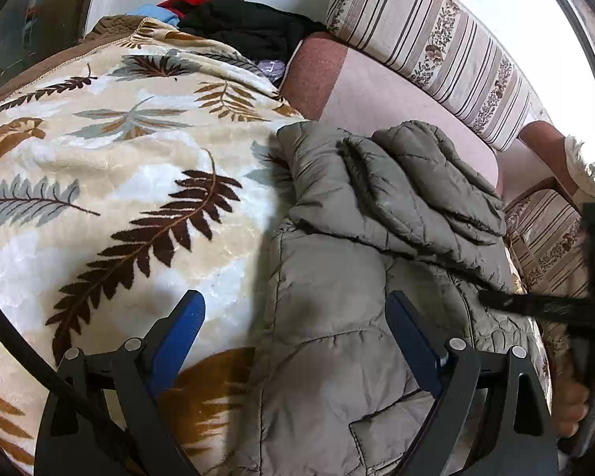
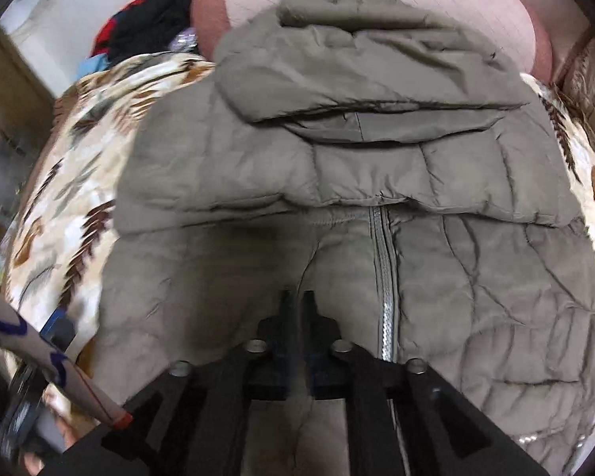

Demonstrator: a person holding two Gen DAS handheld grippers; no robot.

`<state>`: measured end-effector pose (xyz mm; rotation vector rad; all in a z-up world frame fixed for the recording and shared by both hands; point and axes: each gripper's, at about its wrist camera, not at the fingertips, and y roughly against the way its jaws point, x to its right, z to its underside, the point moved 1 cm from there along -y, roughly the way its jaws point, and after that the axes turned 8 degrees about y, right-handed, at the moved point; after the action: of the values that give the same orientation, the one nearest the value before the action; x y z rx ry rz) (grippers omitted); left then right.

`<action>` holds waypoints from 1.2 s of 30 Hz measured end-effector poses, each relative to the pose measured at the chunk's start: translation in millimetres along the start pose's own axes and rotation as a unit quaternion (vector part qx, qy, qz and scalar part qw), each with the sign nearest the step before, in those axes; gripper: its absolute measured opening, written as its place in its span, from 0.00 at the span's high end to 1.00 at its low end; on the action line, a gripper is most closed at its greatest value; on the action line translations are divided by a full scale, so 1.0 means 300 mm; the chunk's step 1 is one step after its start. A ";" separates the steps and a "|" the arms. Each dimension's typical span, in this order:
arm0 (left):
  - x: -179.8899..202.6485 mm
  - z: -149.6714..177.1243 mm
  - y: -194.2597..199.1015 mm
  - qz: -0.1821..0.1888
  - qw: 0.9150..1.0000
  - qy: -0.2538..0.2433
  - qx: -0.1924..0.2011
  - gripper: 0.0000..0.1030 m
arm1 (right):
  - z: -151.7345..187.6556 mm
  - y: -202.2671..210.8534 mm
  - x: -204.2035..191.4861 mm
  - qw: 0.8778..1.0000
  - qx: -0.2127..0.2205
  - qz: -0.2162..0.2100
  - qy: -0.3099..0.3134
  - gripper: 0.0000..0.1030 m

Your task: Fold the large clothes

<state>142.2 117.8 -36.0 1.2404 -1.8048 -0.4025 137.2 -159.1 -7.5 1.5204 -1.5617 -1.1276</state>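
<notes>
A grey-green padded jacket lay on a leaf-patterned blanket, with both tools over it.

The left gripper hung with its blue fingers spread wide, the blanket under the left finger and the jacket's edge under the right one, nothing between them. The right gripper had its fingers pressed together just left of the jacket's zipper; whether they pinched fabric, I cannot tell. Beyond both lay a pink cushion.
</notes>
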 end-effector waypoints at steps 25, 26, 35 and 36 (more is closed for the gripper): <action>0.018 0.020 -0.051 -0.009 1.000 -0.010 -0.028 0.11 | -0.225 -0.132 0.096 0.994 0.004 0.099 0.054 0.51; 0.018 0.018 -0.046 -0.010 1.000 -0.010 -0.024 0.11 | -0.233 -0.093 0.087 0.992 0.025 0.106 0.059 0.51; 0.018 0.022 -0.046 -0.010 1.000 -0.014 -0.027 0.11 | -0.378 0.002 -0.001 0.982 0.106 0.145 0.059 0.50; 0.018 0.021 -0.045 -0.010 1.000 -0.014 -0.026 0.11 | -0.387 -0.035 -0.003 0.984 0.095 0.142 0.054 0.50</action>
<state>144.5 105.8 -45.9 1.2230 -1.7955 -0.4760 247.1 -172.3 29.4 1.3970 -1.7826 -0.7422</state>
